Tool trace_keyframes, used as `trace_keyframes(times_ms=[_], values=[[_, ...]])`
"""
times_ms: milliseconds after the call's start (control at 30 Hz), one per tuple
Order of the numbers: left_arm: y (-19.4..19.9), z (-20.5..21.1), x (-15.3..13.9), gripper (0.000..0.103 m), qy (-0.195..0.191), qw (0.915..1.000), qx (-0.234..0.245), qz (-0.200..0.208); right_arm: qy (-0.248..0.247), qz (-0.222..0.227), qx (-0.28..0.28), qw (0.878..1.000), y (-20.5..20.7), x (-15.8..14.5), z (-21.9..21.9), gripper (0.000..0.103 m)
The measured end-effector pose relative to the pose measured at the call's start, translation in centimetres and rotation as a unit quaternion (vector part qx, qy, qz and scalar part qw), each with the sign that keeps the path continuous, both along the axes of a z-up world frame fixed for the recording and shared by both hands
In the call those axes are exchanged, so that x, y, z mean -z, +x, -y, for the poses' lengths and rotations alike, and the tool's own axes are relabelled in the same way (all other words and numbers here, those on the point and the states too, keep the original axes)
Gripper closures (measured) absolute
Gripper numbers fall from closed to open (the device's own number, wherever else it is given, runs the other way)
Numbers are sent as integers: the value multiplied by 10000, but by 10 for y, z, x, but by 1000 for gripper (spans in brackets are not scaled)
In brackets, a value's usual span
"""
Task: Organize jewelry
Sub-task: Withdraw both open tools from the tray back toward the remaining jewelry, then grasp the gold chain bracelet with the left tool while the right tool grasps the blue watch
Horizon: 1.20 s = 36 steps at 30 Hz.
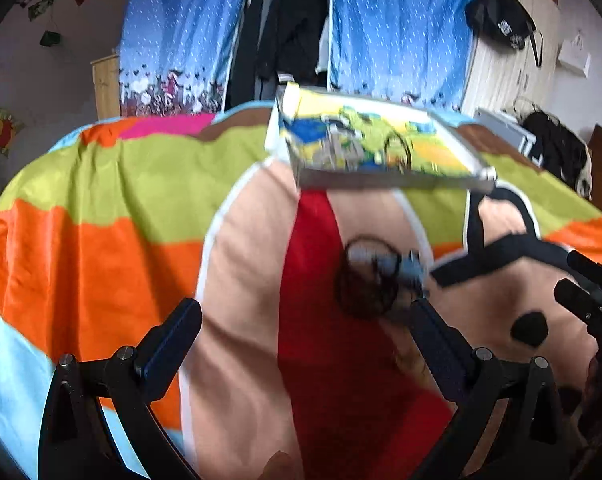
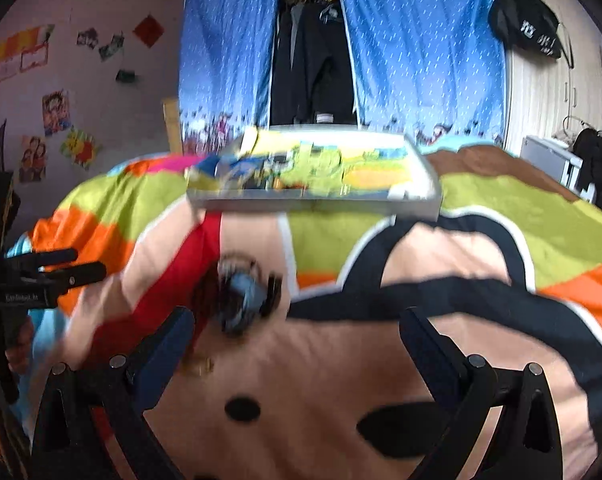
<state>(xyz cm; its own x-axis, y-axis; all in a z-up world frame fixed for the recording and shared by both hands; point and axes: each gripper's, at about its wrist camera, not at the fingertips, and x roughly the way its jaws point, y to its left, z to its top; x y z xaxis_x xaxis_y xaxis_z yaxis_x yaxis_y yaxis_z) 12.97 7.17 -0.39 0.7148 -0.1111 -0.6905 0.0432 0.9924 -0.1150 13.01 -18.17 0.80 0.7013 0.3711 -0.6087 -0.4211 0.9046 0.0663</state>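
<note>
A blurred heap of jewelry [image 1: 377, 280], dark bangles tangled with a blue piece, lies on the colourful bedspread [image 1: 101, 248]. My left gripper [image 1: 305, 312] is open; the heap sits just beyond its right fingertip [image 1: 421, 312]. The right wrist view puts the same heap of jewelry [image 2: 241, 292] ahead and left of my open right gripper [image 2: 297, 320], near its left fingertip [image 2: 181, 320]. A small gold piece [image 2: 199, 366] lies closer. Farther back is a shallow tray [image 1: 389, 182] with a cartoon-print floor holding a dark ring [image 1: 397, 152] and small items; the tray [image 2: 317, 202] is blurred.
The right gripper [image 1: 593, 296] shows at the right edge of the left wrist view, and the left gripper [image 2: 61, 268] at the left edge of the right wrist view. Behind the bed hang blue curtains [image 2: 421, 60], dark clothes and a black bag [image 2: 529, 24]. A white box [image 1: 501, 124] stands far right.
</note>
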Motion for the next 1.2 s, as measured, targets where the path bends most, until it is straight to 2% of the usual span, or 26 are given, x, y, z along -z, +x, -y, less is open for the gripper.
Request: trace_keyframes(times_ms=[333,400,567,867,933,1000,1100,1200], values=[[-7,7,40,2,-21,9975,215,-679,38,-890,68,9960,-9,50,-2,0],[-6,6,43,2,-57,9968,272,-750,15,-971,27,9953,-9,56,-5,0],[-4,3,47,2,-583,9917,557,-997,-7,-1058,108,9943,-7,63,0,0],[5,28,45,4,-650,9878,984,-1015,73,-1234,344,9917,10,73,23,0],[8,37,46,12,-658,9854,1187,-1029,129,-1303,346,9908,14,75,27,0],[13,47,50,29,-642,9827,1342,-1100,211,-1357,302,9901,18,77,30,0],[21,57,57,46,-643,9789,1478,-1258,285,-1400,191,9896,23,79,29,9],[30,64,67,58,-626,9764,1441,-1479,300,-1403,3,9897,30,79,25,18]])
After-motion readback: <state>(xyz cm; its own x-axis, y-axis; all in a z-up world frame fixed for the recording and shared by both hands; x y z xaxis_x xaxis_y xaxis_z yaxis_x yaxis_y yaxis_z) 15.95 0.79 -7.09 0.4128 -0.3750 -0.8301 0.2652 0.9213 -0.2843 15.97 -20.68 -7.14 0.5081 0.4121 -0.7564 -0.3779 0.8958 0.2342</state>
